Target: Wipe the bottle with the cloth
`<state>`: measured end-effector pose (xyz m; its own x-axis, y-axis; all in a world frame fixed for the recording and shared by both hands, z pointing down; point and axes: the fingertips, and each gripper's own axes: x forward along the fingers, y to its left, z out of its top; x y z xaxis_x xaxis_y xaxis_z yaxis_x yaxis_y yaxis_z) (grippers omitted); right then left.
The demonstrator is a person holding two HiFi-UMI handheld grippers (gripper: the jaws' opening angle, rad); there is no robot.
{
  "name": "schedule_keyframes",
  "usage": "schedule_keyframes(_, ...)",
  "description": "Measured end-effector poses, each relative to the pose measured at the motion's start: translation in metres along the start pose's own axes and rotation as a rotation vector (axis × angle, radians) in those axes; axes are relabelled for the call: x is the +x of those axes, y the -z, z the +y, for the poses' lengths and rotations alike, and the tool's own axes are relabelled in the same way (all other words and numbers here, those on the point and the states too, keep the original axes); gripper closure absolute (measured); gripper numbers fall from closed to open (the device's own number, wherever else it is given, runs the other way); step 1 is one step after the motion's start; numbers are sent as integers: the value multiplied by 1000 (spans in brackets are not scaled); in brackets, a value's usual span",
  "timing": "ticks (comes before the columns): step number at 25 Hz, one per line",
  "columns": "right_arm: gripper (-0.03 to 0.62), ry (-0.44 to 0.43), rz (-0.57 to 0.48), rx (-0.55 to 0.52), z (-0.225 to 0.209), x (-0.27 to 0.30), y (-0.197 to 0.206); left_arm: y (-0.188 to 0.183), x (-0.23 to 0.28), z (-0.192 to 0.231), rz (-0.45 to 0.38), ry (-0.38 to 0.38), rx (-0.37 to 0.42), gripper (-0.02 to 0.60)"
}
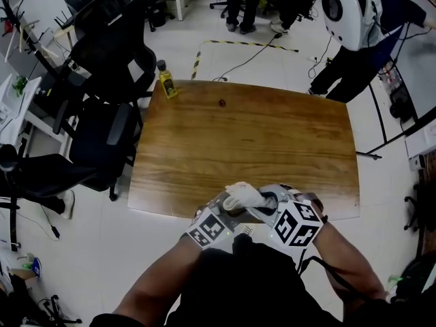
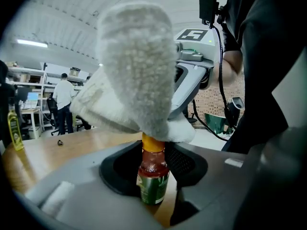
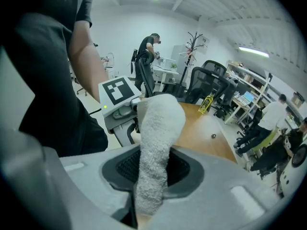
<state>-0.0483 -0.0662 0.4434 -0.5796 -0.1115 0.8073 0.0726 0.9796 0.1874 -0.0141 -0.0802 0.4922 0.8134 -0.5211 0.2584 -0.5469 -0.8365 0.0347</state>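
A small bottle (image 2: 153, 176) with red liquid, a green label and an orange cap stands upright between the jaws of my left gripper (image 2: 154, 163), which is shut on its body. My right gripper (image 3: 153, 172) is shut on a white terry cloth (image 3: 156, 143). The cloth (image 2: 136, 71) drapes over the bottle's cap and hides its top. In the head view both grippers meet at the table's near edge, left gripper (image 1: 240, 213) and right gripper (image 1: 271, 201), with the cloth (image 1: 244, 195) bunched between them. The bottle is hidden there.
The wooden table (image 1: 272, 142) carries a yellow bottle (image 1: 167, 80) at its far left corner and a small dark object (image 1: 221, 103) near the far edge. Black office chairs (image 1: 102, 114) stand to the left. People (image 1: 354, 26) stand beyond the table.
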Motion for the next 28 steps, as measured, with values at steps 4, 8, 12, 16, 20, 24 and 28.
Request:
schedule_keyframes(4,513,16,56,49,0,-4,23,-2,-1,1,-20,-5,-7,417)
schedule_keyframes(8,514,11,113,179,4,-4,68,0,0,3,-23,3,-17,416)
schedule_keyframes(12,516,71,71,358,10,-22,97,4,-2,3,17,27,-7,396)
schedule_keyframes(16,514,188,43,478,23,-52,113,5,-21,1,25,-3,-22,360)
schedule_keyframes(20,514,288,-134,716,50,-85,104,4,-62,-6,28,-89,-110,371)
schedule_keyframes(24,514,322,-396,971,94,-101,87,22,-104,-31,111,-147,-334,466)
schedule_keyframes(28,514,396,-509,1112,131,-106,91,25,-139,-62,103,-134,-480,560)
